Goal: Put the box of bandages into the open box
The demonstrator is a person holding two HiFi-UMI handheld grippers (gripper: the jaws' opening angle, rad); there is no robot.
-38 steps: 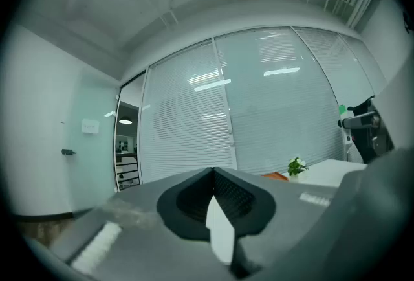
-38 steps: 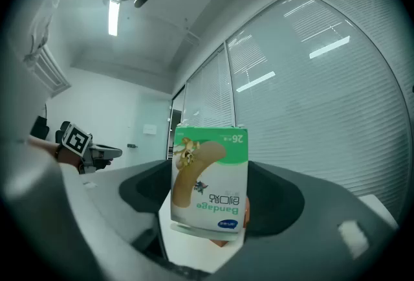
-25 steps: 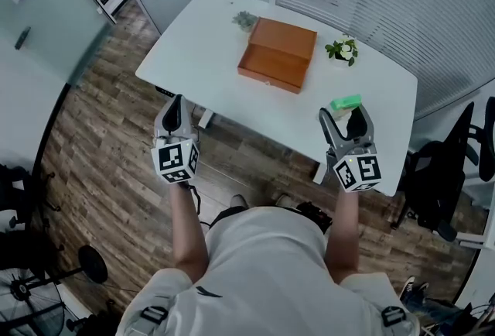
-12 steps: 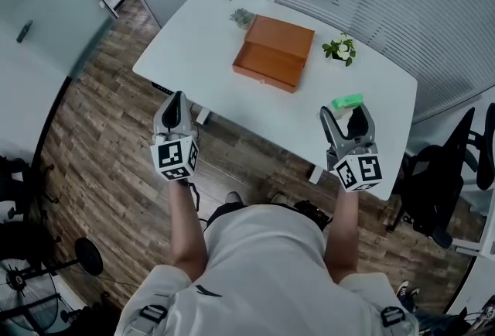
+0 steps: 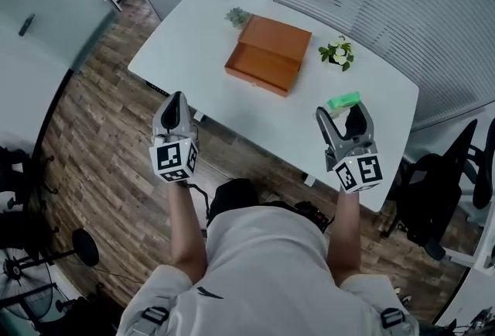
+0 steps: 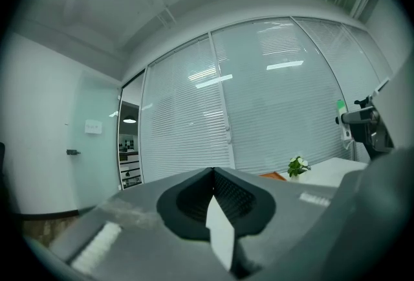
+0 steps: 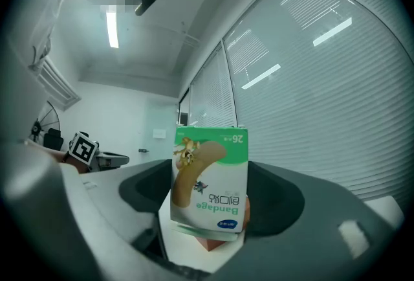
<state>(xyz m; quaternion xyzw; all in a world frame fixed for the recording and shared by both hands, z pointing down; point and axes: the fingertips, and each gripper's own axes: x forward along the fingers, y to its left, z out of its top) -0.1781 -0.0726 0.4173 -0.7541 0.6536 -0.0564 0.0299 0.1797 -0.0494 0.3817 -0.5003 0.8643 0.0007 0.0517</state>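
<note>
The green and white box of bandages stands upright between the jaws of my right gripper, which is shut on it. In the head view that box of bandages shows at the tip of the right gripper, above the table's near right part. The orange open box lies on the white table, farther off and to the left. My left gripper hangs over the floor just off the table's near edge, shut with nothing in it. In the left gripper view, the left gripper has its jaws pressed together.
A small potted plant with white flowers stands right of the orange box and a small green plant stands at its far left corner. A black office chair is at the right. Blinds and glass walls run behind the table.
The head view has shifted a little, so the table and the orange box sit slightly further left. Both grippers keep their pose, and the right still holds the bandage box.
</note>
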